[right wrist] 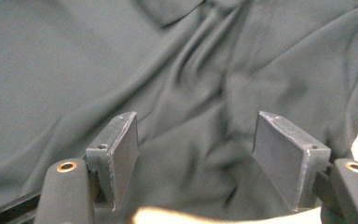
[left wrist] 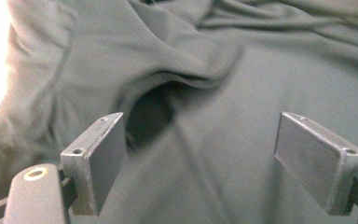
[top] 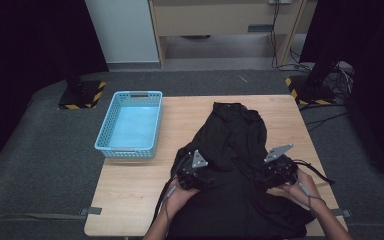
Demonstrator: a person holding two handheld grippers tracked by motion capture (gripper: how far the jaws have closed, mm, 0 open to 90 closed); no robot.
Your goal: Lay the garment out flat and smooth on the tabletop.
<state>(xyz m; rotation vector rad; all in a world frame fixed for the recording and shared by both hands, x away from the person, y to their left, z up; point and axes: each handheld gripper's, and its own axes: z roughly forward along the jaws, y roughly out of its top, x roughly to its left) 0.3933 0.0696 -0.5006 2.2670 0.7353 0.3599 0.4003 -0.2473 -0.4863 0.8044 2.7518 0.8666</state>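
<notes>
A black garment (top: 235,140) lies crumpled on the wooden table (top: 130,190), running from the near edge up past the middle. My left gripper (top: 195,167) hovers over its left part and my right gripper (top: 279,167) over its right part, each held in a hand. In the left gripper view the left gripper (left wrist: 200,140) is open just above the cloth (left wrist: 261,70), facing a dark fold with nothing between the pads. In the right gripper view the right gripper (right wrist: 196,135) is open over wrinkled cloth (right wrist: 74,70), and the pads do not pinch the fabric.
A light blue plastic basket (top: 125,151) with nothing in it stands at the table's left edge. Bare wood lies between it and the garment. Grey floor surrounds the table, with stands and cables at the far corners.
</notes>
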